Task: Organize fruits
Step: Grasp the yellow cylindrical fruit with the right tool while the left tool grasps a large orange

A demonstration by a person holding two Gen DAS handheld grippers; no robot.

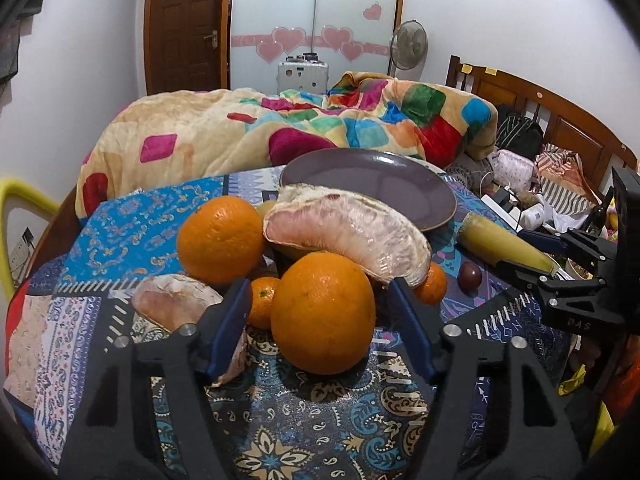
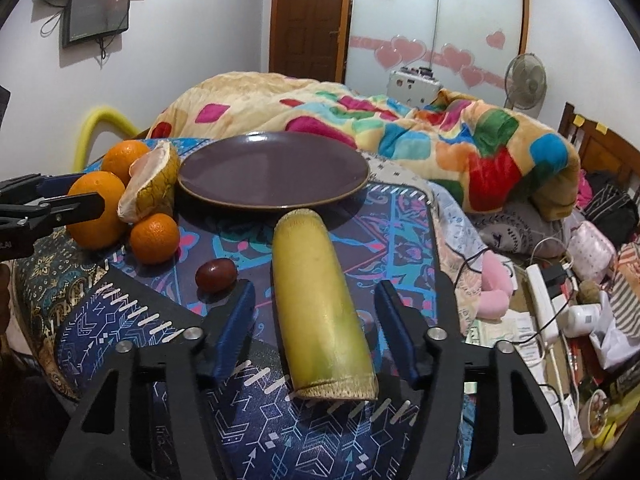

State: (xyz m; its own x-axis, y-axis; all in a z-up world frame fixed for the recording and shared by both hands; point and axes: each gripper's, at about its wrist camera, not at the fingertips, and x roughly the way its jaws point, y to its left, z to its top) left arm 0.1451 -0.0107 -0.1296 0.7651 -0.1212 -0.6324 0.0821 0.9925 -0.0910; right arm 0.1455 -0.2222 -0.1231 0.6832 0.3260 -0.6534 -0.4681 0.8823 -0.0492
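Plate [image 2: 272, 172]: bare, 12 o'clock | fruit all on surface | left gripper [image 1: 320, 312] jaws open around orange [image 1: 322, 314] | right gripper [image 2: 316, 320] jaws open around stalk [image 2: 320, 300]

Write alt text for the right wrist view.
The right tool straddles a yellow-green sugarcane piece on a patterned cloth, pads not touching it. Beyond lie an empty purple plate, a small dark fruit, oranges and pomelo.
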